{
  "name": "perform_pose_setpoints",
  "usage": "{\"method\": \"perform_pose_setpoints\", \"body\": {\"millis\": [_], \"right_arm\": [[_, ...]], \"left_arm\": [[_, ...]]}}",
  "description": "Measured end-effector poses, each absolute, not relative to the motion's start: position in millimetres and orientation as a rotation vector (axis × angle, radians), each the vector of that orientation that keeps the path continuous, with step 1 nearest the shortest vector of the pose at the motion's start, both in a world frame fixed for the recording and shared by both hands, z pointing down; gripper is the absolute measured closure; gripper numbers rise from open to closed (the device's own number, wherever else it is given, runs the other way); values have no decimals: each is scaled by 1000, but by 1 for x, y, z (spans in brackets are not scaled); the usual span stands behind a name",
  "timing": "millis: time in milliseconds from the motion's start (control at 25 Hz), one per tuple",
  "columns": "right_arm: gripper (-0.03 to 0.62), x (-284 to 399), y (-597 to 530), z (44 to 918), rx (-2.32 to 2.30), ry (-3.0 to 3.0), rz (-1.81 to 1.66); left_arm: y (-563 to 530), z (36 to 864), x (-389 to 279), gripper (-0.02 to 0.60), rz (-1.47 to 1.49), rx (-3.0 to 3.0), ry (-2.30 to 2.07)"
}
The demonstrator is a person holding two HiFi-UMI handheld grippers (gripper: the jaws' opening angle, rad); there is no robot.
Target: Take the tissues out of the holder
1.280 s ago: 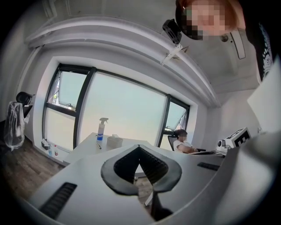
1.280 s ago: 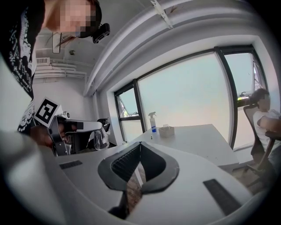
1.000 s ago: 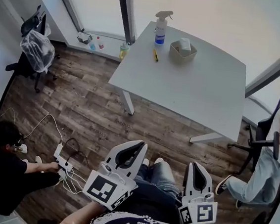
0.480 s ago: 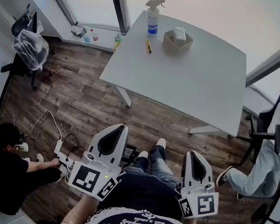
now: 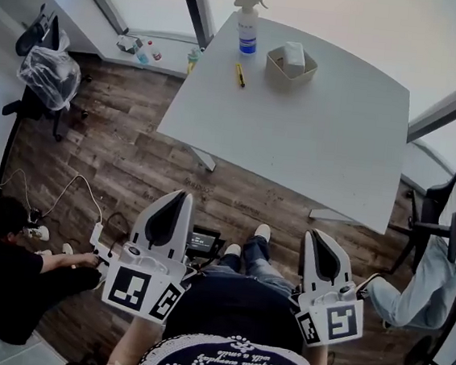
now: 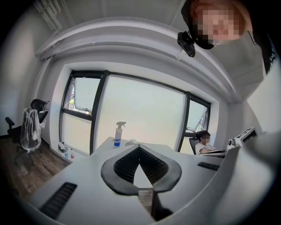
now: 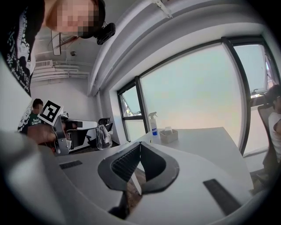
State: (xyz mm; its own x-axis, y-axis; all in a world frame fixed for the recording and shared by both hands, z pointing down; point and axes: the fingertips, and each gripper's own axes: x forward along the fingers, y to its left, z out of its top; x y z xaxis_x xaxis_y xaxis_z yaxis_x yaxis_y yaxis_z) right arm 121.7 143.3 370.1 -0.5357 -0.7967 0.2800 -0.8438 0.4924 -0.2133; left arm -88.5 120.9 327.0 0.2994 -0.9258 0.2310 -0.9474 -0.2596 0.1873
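At the far end of the table [image 5: 314,138], the tissues [image 5: 294,57] stand up out of the holder [image 5: 292,77], with a spray bottle [image 5: 247,27] just beside it. The left gripper [image 5: 179,197] and right gripper [image 5: 313,235] are pressed together on nothing, well apart from the holder. Advised: spread one gripper's jaws only at the holder, pinch the tissues alone, and steady the holder's wall with the other gripper, since it looks light.

The head view looks steeply down from above the person, with the tabletop [image 5: 298,136] well off at 12 o'clock. Both gripper views sit low and face almost level along their jaws toward it. All three share the spray bottle [image 5: 247,27] and tissue holder [image 5: 291,63] on its far side.
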Motion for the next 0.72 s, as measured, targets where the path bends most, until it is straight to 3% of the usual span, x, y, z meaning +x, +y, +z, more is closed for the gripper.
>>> {"method": "perform_pose_setpoints", "body": {"millis": [280,720], "right_arm": [[583,121,121,374,1387,-2613,483],[585,140,98,361,1414,-2659,416]], "left_arm": [[104,331,-75,580,116,2280,-1729],[69,329,19,580,137,2498,-1507]]}}
